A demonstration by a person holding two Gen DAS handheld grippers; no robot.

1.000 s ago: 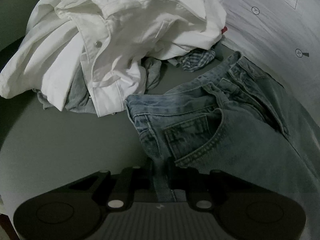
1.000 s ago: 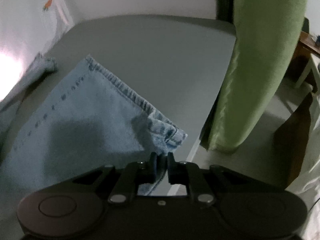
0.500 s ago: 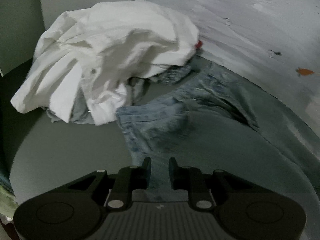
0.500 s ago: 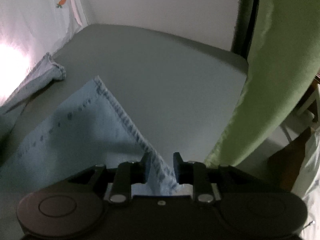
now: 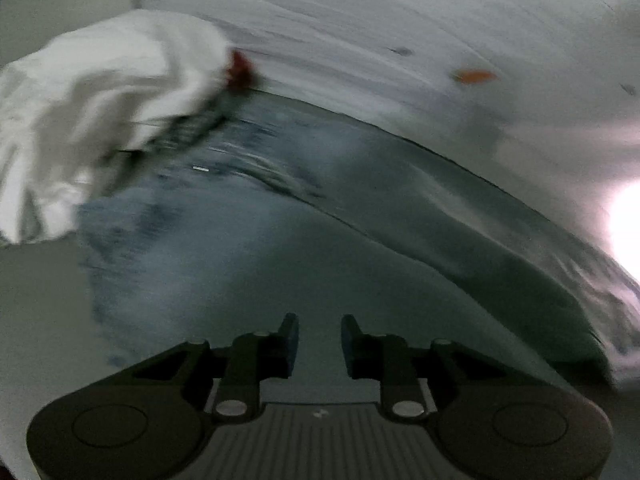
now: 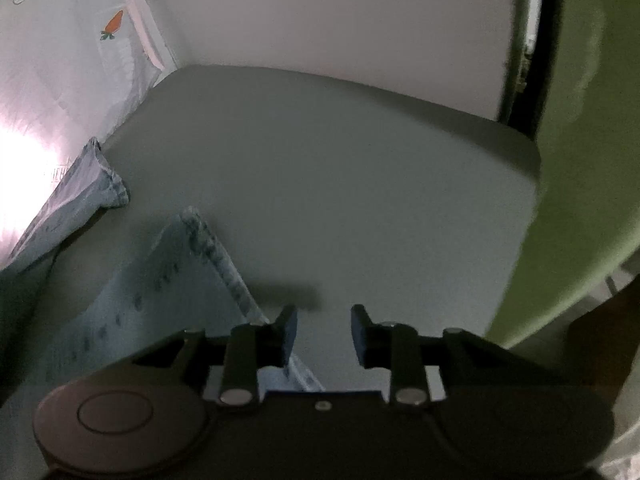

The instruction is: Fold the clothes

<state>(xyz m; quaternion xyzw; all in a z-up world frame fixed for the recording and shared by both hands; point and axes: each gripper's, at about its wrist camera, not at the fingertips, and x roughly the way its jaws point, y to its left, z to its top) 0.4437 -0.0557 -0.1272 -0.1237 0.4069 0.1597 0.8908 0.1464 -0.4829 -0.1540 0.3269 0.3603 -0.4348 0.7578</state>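
Light blue jeans [image 5: 304,240] lie spread on the grey surface in the blurred left wrist view. My left gripper [image 5: 319,340] is open and empty just above them. In the right wrist view one hemmed jeans leg [image 6: 168,280] lies under and left of my right gripper [image 6: 323,332], which is open and empty. The other leg's hem [image 6: 100,184] lies farther left by the sheet.
A pile of white clothes [image 5: 88,120] lies at the jeans' far left. A white sheet with carrot prints [image 5: 440,40] hangs behind. The grey surface [image 6: 340,184] ends at a green fabric panel [image 6: 580,160] on the right.
Both grippers have opened and let go of the jeans. Both have lifted and tilted away; the left view has swung right along the jeans.
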